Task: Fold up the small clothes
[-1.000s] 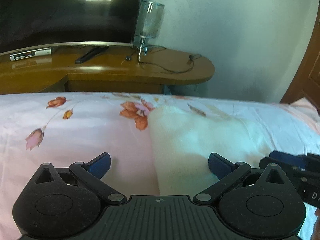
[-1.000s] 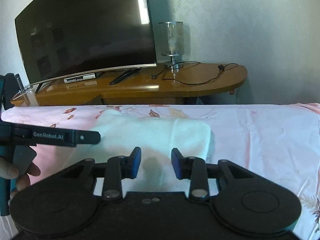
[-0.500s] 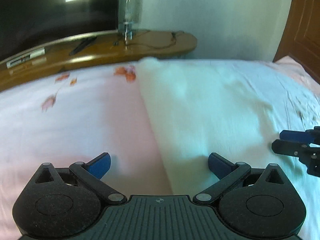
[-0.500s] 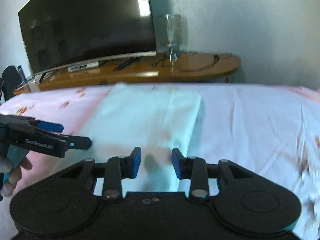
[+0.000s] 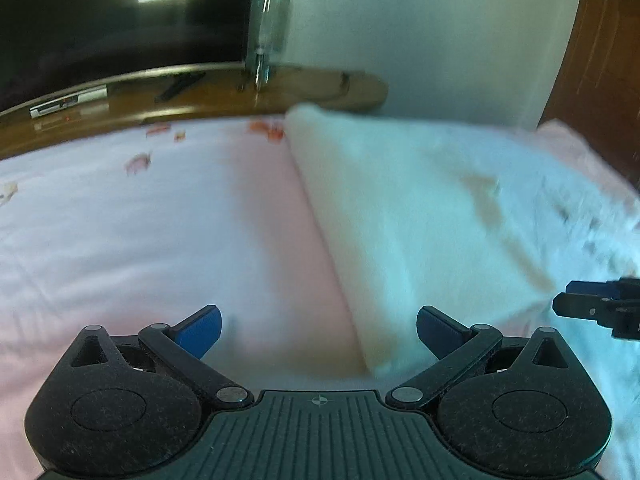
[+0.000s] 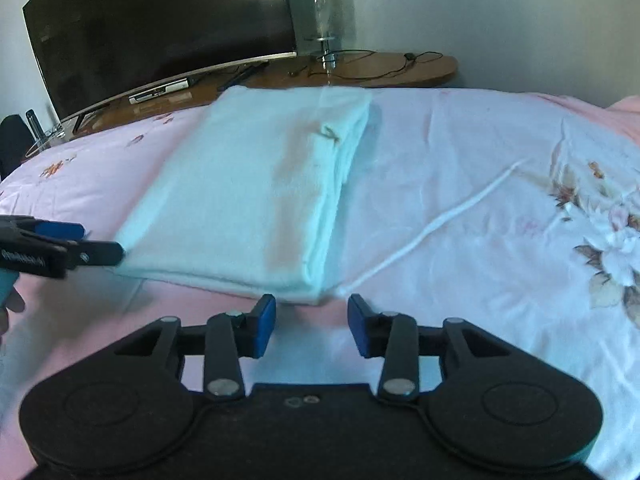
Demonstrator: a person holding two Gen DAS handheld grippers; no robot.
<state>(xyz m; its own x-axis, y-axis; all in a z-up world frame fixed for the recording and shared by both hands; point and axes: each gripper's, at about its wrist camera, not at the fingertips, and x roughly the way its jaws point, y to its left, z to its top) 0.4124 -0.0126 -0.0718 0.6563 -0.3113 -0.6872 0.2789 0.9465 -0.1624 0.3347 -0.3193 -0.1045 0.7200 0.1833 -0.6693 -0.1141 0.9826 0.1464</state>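
Observation:
A white folded garment lies flat on the pink floral bed sheet; it also shows in the left wrist view. A thin white cord runs from its near right corner. My right gripper is open and empty, just short of that near right corner. My left gripper is wide open and empty, just in front of the near left corner. The left gripper shows at the garment's left edge in the right wrist view, and the right gripper's tips show at the right in the left wrist view.
Beyond the bed stands a wooden TV bench with a large dark television, a glass lamp, a remote and cables. A brown wooden door is at the right. The sheet is wrinkled at the right.
Both grippers have pulled back toward me and risen, so the whole garment now lies ahead of them. Both stay open and empty.

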